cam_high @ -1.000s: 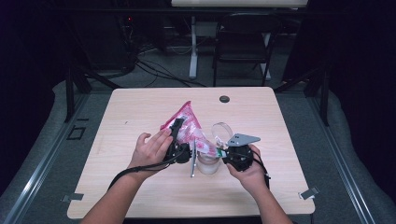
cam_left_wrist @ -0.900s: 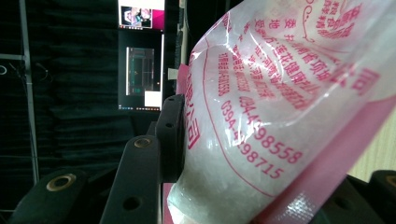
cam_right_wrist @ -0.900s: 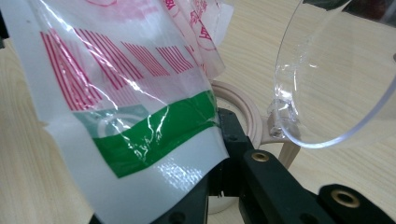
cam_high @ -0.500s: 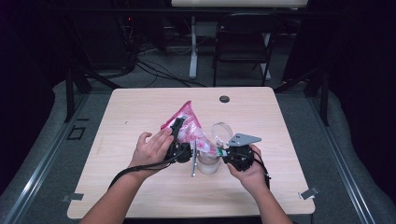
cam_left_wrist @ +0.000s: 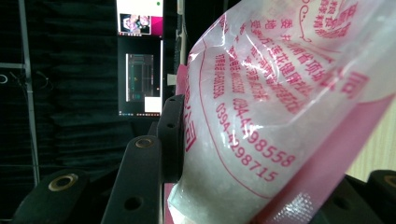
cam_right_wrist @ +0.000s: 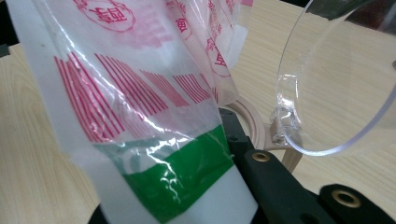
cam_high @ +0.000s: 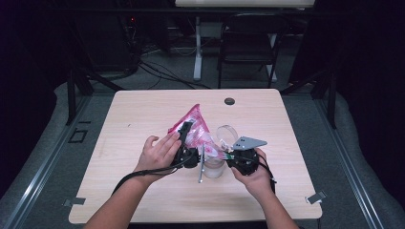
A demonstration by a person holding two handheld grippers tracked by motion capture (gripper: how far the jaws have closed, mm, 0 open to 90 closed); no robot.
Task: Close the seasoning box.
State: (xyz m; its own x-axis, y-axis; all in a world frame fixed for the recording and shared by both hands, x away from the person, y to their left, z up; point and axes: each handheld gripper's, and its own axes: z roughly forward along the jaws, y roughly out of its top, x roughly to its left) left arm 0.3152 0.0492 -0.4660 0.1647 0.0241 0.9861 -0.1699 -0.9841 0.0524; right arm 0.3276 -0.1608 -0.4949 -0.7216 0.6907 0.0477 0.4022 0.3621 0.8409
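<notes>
On the tabletop (cam_high: 143, 191), my left gripper (cam_high: 185, 143) grasps a pink printed bag (cam_high: 195, 128) of white grains, its jaws clamped on the bag's sides, tilted up. My right gripper (cam_high: 234, 155) pinches the bag's green-striped lower end over a clear jar (cam_high: 215, 164), whose lid (cam_high: 228, 134) stands open

The left tongs (cam_left_wrist: 243, 205) rise from the bottom edge with a clear plastic bag (cam_left_wrist: 280, 116) between their black jaws; the left jaw presses against the bag's side. The bag is printed with pink characters and digits, has a pink band along its lower right edge, and holds a whitish fill. Behind it, in a dark room, stands a lit monitor (cam_left_wrist: 140, 56). A strip of pale worktop (cam_left_wrist: 378, 149) shows at the right.
</notes>
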